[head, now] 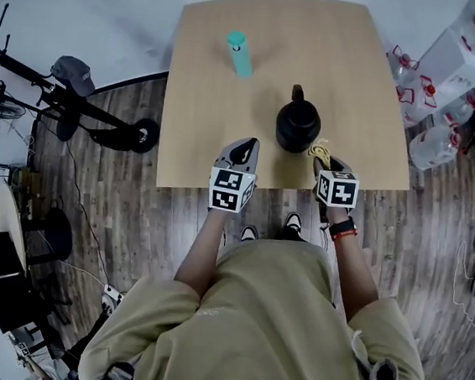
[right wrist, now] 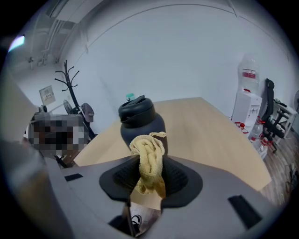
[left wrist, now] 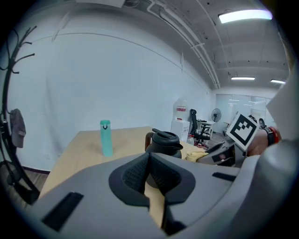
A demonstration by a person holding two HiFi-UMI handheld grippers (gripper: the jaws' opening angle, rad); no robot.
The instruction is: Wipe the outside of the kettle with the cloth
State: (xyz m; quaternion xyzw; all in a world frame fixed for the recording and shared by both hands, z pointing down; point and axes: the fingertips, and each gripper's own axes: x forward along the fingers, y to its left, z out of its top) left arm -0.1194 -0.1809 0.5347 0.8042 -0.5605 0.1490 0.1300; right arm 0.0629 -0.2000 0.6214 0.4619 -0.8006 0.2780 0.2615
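Note:
A black kettle (head: 298, 124) with a brown handle stands near the front edge of the wooden table (head: 208, 72). My right gripper (head: 328, 167) is shut on a bunched yellow cloth (right wrist: 148, 158), held just short of the kettle (right wrist: 138, 122) at its front right. The cloth (head: 320, 154) pokes out ahead of the jaws. My left gripper (head: 243, 153) is shut with nothing in it, hovering at the table's front edge to the left of the kettle (left wrist: 164, 142).
A teal bottle (head: 239, 53) stands upright further back on the table, left of the kettle. A coat stand and fan (head: 28, 95) sit on the floor at left. Water jugs and boxes (head: 452, 73) crowd the floor at right.

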